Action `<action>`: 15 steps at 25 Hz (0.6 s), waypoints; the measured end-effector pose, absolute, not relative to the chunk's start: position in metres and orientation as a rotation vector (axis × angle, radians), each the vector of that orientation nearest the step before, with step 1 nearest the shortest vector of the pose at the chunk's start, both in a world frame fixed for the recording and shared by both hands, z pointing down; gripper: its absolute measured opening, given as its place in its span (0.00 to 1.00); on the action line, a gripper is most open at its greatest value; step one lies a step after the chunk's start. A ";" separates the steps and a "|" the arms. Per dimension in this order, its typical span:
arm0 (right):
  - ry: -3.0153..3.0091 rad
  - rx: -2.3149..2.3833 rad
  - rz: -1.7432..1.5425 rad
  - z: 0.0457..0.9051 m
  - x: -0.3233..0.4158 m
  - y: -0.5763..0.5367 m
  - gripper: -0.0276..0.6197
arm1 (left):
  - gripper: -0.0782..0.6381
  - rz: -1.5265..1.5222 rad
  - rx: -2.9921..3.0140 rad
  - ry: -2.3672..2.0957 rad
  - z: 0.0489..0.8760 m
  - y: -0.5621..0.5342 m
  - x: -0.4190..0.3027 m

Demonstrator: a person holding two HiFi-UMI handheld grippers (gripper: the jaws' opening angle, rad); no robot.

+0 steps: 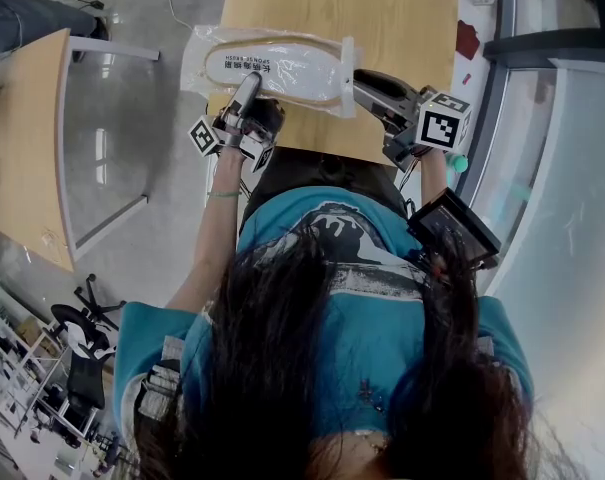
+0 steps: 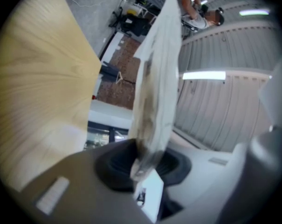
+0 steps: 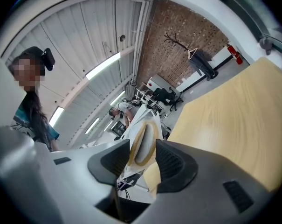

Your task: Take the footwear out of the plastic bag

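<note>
The clear plastic bag [image 1: 195,60] holds the white footwear [image 1: 282,71] and is held over the near edge of the wooden counter [image 1: 382,18], whose far part lies bare. The left hand-held gripper [image 1: 250,84] is closed narrowly on one end of the bag. The right hand-held gripper [image 1: 359,80] has its jaws apart around the other end, with the footwear loose between them.

Person, lower centre of the frame: teal short-sleeved T-shirt [image 1: 352,308] with black-and-white print, long dark hair [image 1: 282,398], thin green wristband [image 1: 222,194]. Left tool [image 1: 250,86], right tool [image 1: 362,83]: grey bodies, white cubes [image 1: 443,122] with black square markers.
</note>
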State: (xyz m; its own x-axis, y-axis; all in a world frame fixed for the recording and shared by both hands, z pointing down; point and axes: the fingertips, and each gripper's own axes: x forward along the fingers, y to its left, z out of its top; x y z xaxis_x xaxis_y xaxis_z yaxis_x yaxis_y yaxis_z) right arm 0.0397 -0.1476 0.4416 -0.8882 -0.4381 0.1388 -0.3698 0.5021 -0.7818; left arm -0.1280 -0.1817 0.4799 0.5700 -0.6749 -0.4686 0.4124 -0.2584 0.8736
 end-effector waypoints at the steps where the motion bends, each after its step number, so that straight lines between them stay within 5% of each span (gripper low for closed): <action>1: 2.642 -0.705 -1.365 0.441 0.040 -0.148 0.28 | 0.22 -1.057 1.509 -0.218 0.477 -0.181 -0.127; 15: 2.500 -0.549 -1.491 0.433 0.028 -0.149 0.32 | 0.22 -1.006 1.507 -0.250 0.480 -0.181 -0.112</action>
State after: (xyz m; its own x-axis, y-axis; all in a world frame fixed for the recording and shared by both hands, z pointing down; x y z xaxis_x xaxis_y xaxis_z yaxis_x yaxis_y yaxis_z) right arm 0.0280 -0.1489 0.4333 -0.9158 -0.4003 0.0342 -0.2203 0.4291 -0.8760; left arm -0.1117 -0.1812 0.4797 0.5968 -0.6730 -0.4368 0.3905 -0.2319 0.8909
